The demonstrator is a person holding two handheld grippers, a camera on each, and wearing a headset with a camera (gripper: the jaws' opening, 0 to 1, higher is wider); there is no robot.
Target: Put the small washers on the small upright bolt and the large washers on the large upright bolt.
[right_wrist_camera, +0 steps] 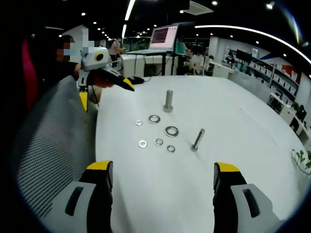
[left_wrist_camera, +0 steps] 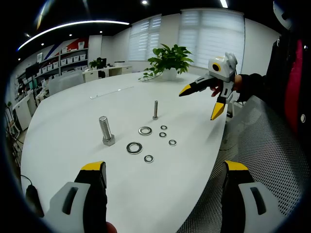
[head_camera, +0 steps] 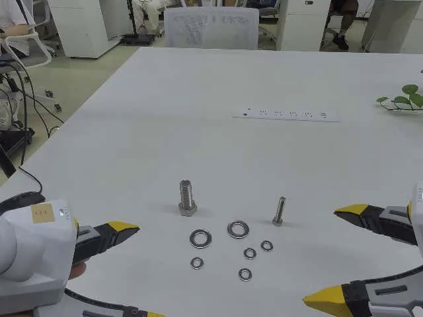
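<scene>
The large bolt (head_camera: 187,199) stands upright on the white counter (head_camera: 198,119), with the small bolt (head_camera: 279,211) upright off to its right in the head view. Two large washers (head_camera: 200,238) lie flat just in front and right of the large bolt, and four small washers (head_camera: 250,253) lie loose slightly nearer the person. The left claw (head_camera: 147,272) and right claw (head_camera: 320,256) hover to either side, both spread wide, holding nothing.

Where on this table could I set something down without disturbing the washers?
Bare: the table between the power strip and the large bolt and small bolt; also left of the large bolt. Crowded: the washers just in front of the bolts.
</scene>
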